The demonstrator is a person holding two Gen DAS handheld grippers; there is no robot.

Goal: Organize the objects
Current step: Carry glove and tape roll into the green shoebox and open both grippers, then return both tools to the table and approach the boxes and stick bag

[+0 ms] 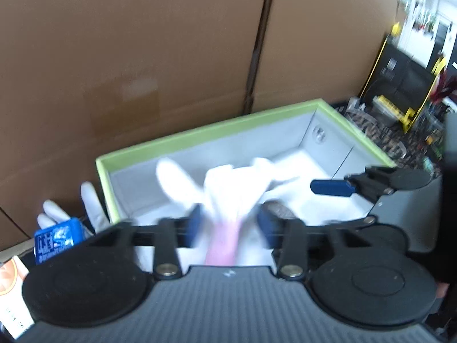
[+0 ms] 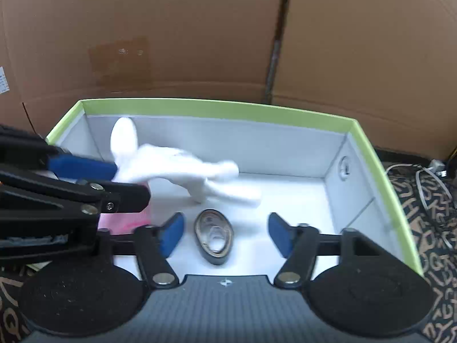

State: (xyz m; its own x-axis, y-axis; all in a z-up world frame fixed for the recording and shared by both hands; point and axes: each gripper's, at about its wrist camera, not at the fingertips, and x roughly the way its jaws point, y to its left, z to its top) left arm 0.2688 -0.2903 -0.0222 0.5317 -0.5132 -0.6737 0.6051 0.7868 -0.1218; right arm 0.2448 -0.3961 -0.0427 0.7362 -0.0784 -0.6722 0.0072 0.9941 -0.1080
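Showing no legible writing, blue packet looks blurred.

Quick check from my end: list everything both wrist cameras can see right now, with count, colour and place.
storage box: one, lime-green rim, grey lining, in front of the cardboard wall.
white glove: one, white with a pink cuff, blurred, inside the box at its left side, between the left fingers.
metal tin: one, oval, dark with a ring-pull top, on the box floor between the right fingers.
second glove: one, white, outside the box at its left.
blue packet: one, beside that glove.
orange-printed carton: one, far left edge.
cardboard wall: brown, behind everything.
patterned cloth: dark with tan letters, under the box.
cables: white, right of the box.
left gripper: open.
right gripper: open.
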